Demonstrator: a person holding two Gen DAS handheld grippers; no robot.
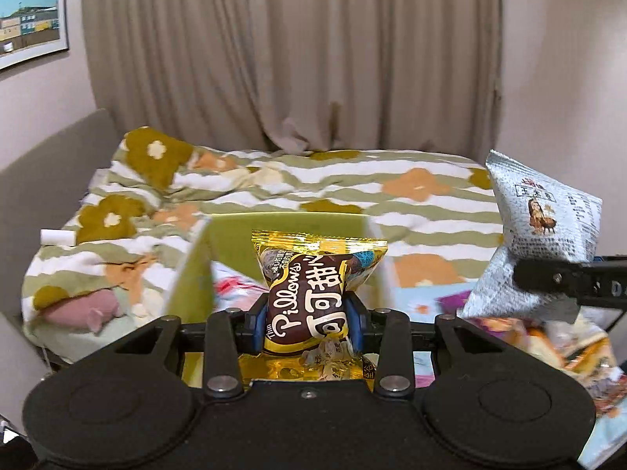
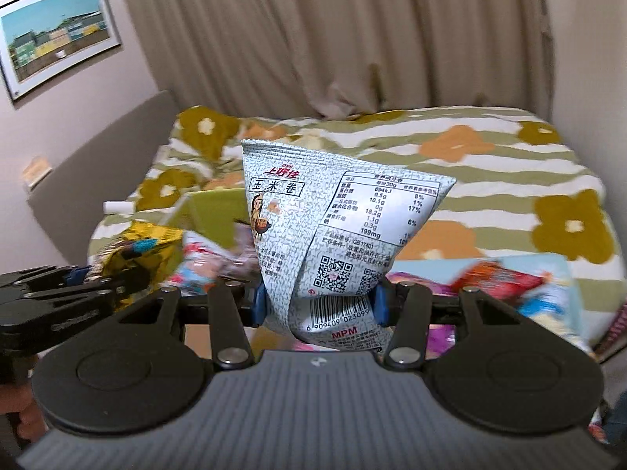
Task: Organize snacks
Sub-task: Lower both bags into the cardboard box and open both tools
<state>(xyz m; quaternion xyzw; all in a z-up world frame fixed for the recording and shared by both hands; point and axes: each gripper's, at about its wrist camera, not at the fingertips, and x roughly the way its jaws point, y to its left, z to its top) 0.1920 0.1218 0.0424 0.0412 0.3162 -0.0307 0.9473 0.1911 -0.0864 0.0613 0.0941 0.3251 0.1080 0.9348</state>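
left tongs [image 1: 307, 319]: black linkage, blue pads, silver rivets | right tongs [image 2: 318, 300]: same, ribbed grey housing

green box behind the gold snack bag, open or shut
Open. The green box has no lid over its top; its inner walls show, and blurred snack packets lie inside behind the gold snack bag.

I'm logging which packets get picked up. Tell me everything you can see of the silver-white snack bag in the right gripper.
The silver-white snack bag is a crinkly foil-look pouch with a speckled grey pattern, red brand lettering, a cartoon figure, a nutrition table, QR codes and a barcode. It stands upright, pinched near its lower end between the blue pads of the right gripper, so its waist is creased and its top flares out. It is held clear above the flowered bedspread, touching only the pads.
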